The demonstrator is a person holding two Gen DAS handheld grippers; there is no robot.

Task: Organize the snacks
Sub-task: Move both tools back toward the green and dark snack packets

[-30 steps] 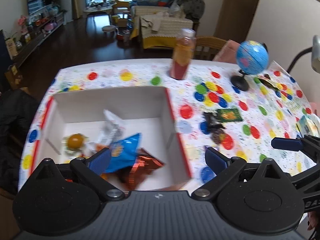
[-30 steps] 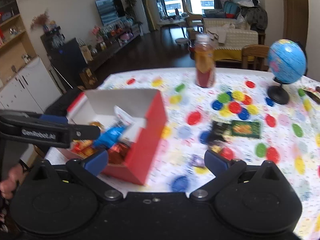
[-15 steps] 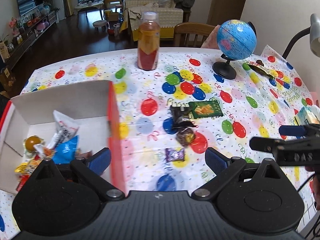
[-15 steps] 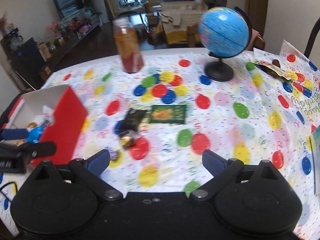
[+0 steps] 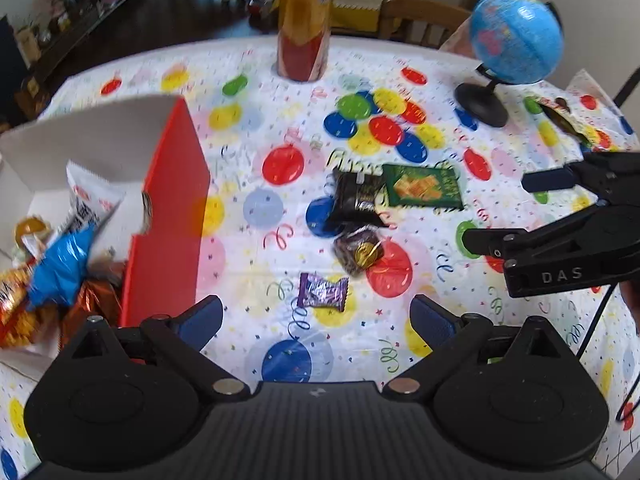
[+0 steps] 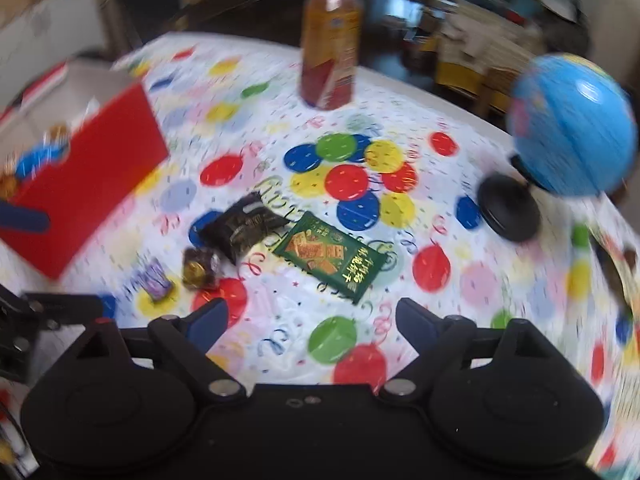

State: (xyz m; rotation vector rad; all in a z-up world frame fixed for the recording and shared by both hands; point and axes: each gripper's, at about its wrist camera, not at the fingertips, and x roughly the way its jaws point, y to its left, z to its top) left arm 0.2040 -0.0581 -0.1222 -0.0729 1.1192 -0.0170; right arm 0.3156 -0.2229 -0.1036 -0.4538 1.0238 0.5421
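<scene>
Loose snacks lie on the balloon-print tablecloth: a green cracker packet (image 5: 422,186) (image 6: 333,258), a black packet (image 5: 356,200) (image 6: 245,229), a dark gold-centred candy (image 5: 359,254) (image 6: 199,269) and a purple candy (image 5: 321,291) (image 6: 154,278). A red-and-white box (image 5: 166,216) (image 6: 86,184) at the left holds several snacks. My left gripper (image 5: 316,322) is open and empty just short of the purple candy. My right gripper (image 6: 312,318) hovers just short of the green packet, its jaws closing with nothing between them; in the left wrist view the right gripper (image 5: 504,208) reaches in from the right.
A bottle of orange-red drink (image 5: 304,28) (image 6: 330,44) stands at the table's far side. A blue globe (image 5: 516,38) (image 6: 572,124) on a black stand sits at the far right. Another packet (image 5: 568,120) lies near the right edge. A wooden chair (image 5: 420,16) stands behind the table.
Both grippers swung right from over the box to the loose snacks and dropped closer to the table. The right gripper rolled and its jaws narrowed slightly.
</scene>
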